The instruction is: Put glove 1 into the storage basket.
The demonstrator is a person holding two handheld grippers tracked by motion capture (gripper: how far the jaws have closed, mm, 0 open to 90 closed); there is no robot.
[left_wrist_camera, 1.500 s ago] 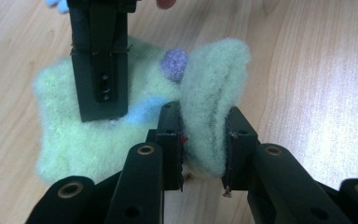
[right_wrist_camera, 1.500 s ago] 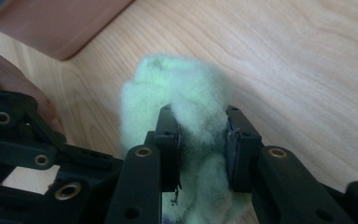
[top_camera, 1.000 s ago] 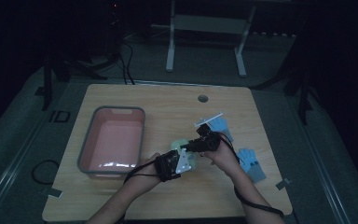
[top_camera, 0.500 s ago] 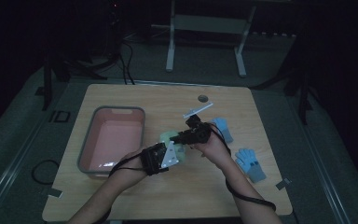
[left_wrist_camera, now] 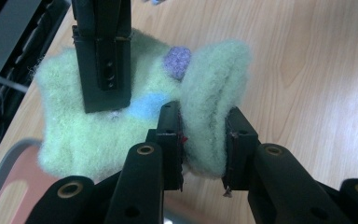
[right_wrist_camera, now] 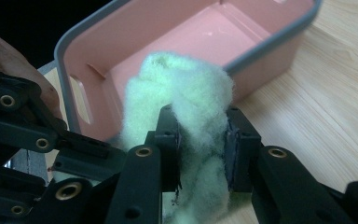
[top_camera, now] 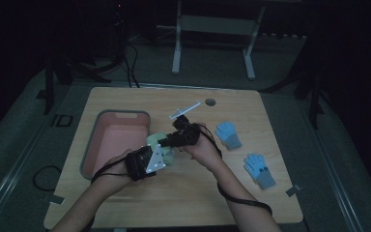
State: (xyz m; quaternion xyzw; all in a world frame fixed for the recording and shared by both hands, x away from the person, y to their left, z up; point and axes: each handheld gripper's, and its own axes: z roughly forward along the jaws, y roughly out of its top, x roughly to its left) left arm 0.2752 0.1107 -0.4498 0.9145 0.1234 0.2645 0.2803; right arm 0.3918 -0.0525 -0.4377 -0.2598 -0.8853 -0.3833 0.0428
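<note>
A fuzzy pale-green glove [top_camera: 165, 147] with blue and purple patches hangs between both grippers, just right of the pink tub [top_camera: 107, 145]. My left gripper [top_camera: 153, 155] is shut on one folded end of the glove [left_wrist_camera: 209, 102]; its pads [left_wrist_camera: 170, 135] squeeze the fleece. My right gripper [top_camera: 166, 141] is shut on the other end of the glove [right_wrist_camera: 191, 107], with the pink tub [right_wrist_camera: 135, 32] right behind it. In the left gripper view the right gripper's black fingers [left_wrist_camera: 105, 65] come down onto the glove from above.
Two light-blue gloves lie on the wooden table [top_camera: 183, 203] to the right, one [top_camera: 228, 134] nearer the middle, the other [top_camera: 259, 169] closer to the front edge. A thin white strip [top_camera: 183, 110] lies behind the hands. A round hole [top_camera: 210, 102] sits near the far edge.
Both hands have carried the green glove leftward and up off the table, from the middle of the table to the right rim of the pink tub. Both grips stay unchanged.
</note>
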